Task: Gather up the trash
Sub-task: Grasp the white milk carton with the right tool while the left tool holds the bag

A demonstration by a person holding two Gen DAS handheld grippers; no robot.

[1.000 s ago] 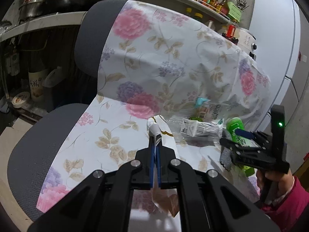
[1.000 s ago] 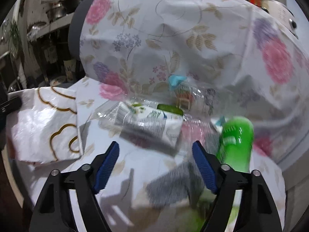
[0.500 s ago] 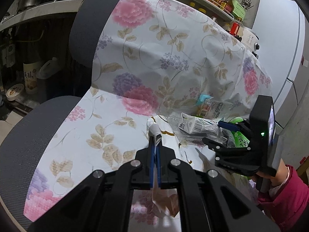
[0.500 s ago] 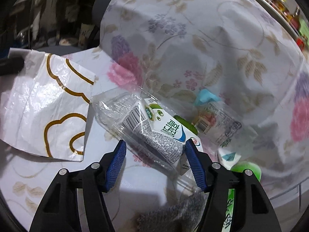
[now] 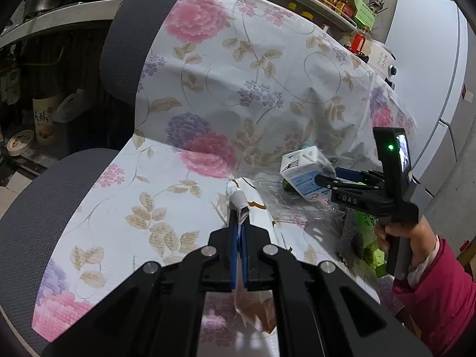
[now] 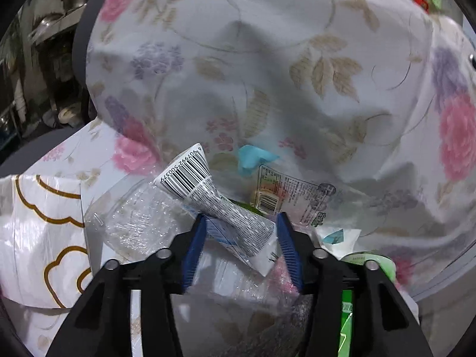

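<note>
Trash lies heaped on the floral-covered chair seat [image 5: 125, 208], and little looks collected so far. The right gripper [image 6: 242, 245] has its fingers clamped on a crushed milk carton [image 6: 226, 211], raised above clear plastic wrap [image 6: 139, 223], while the left gripper [image 5: 239, 248] is pinched together on the rim of a white bag [image 6: 38, 238]. A snack wrapper [image 6: 291, 199], blue scrap [image 6: 253, 156] and green bottle [image 6: 369, 263] remain to be bagged.

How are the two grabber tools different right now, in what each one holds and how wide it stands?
The left gripper is pinched shut on the thin white bag with gold outlines; the right gripper stands wider, clamped around the bulky milk carton. The bag hangs limp and flat; the carton is boxy and tilted off the floral cloth. Both have blue pads.
</note>
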